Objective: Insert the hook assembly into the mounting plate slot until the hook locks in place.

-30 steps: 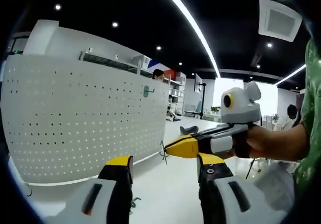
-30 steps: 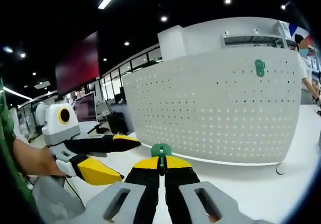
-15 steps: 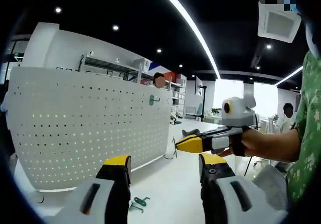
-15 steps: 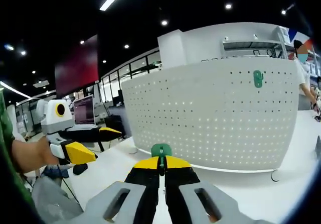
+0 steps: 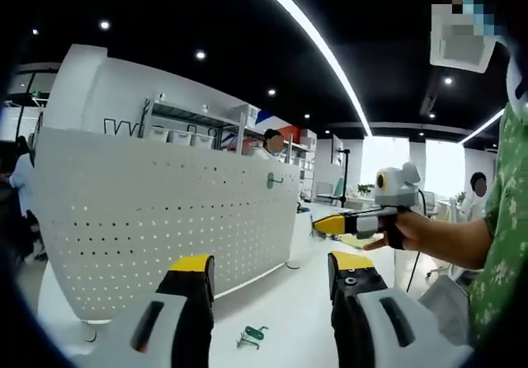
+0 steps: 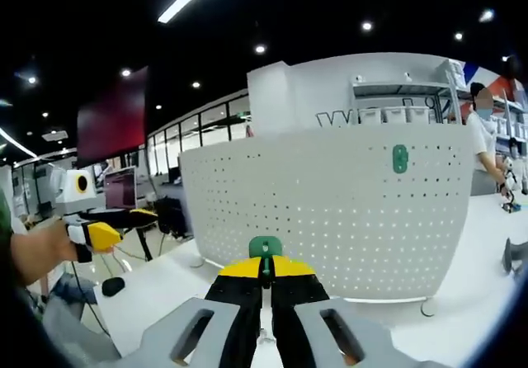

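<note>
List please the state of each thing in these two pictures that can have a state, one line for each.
Left gripper: open, nothing between its jaws.
Right gripper: shut on the green hook.
Green hook: held at the jaw tips, not yet in the pegboard.
White pegboard: upright on the table, one green hook already mounted.
Mounted hook: fixed near the pegboard's top.
Loose hook: lying on the table in front of the pegboard.

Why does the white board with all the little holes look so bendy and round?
Left gripper view: the fisheye lens bows the pegboard outward, and the ceiling light strip curves too. Right gripper view: the same board bulges in the middle, while the green hook in the right tool looks sharp, not blurry.
</note>
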Demonstrator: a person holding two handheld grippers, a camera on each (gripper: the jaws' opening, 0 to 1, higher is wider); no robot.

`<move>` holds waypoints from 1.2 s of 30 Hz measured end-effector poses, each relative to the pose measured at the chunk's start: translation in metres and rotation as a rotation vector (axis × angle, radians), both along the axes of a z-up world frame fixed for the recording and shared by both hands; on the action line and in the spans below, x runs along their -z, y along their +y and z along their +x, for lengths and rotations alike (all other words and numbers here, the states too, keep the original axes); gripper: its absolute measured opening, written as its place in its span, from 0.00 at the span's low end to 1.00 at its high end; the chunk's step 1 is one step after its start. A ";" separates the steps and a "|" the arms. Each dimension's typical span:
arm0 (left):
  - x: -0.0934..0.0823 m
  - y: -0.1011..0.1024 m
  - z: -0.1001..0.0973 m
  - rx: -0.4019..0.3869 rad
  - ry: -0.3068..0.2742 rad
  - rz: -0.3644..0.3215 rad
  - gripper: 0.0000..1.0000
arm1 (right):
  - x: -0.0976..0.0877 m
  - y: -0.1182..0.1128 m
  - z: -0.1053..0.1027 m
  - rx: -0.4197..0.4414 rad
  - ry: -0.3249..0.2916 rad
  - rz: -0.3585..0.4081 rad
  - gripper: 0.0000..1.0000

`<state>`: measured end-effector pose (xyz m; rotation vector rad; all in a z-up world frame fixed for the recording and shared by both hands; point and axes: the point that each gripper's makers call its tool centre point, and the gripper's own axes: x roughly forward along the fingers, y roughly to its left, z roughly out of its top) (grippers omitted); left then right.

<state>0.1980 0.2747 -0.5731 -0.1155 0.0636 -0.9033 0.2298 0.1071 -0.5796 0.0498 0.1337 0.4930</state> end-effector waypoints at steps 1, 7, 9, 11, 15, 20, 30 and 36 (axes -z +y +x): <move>-0.001 0.002 0.000 -0.002 -0.002 -0.001 0.57 | -0.004 -0.003 0.003 0.009 -0.007 -0.002 0.01; -0.003 0.006 0.002 -0.008 -0.004 -0.001 0.57 | -0.025 -0.016 0.019 0.052 -0.053 -0.036 0.01; -0.003 0.006 0.002 -0.007 -0.005 0.000 0.57 | -0.032 -0.019 0.024 0.069 -0.066 -0.040 0.01; -0.003 0.007 0.003 -0.006 -0.005 0.001 0.57 | -0.037 -0.021 0.028 0.079 -0.074 -0.039 0.01; -0.003 0.005 0.003 0.000 -0.006 0.004 0.57 | -0.048 -0.026 0.039 0.109 -0.102 -0.047 0.01; -0.002 0.004 0.004 0.007 -0.001 0.002 0.56 | -0.060 -0.039 0.058 0.169 -0.138 -0.072 0.01; 0.002 0.006 0.004 0.010 0.010 0.009 0.56 | -0.079 -0.059 0.086 0.269 -0.187 -0.065 0.01; 0.004 0.009 0.006 0.005 0.019 0.013 0.55 | -0.090 -0.072 0.109 0.319 -0.225 -0.091 0.01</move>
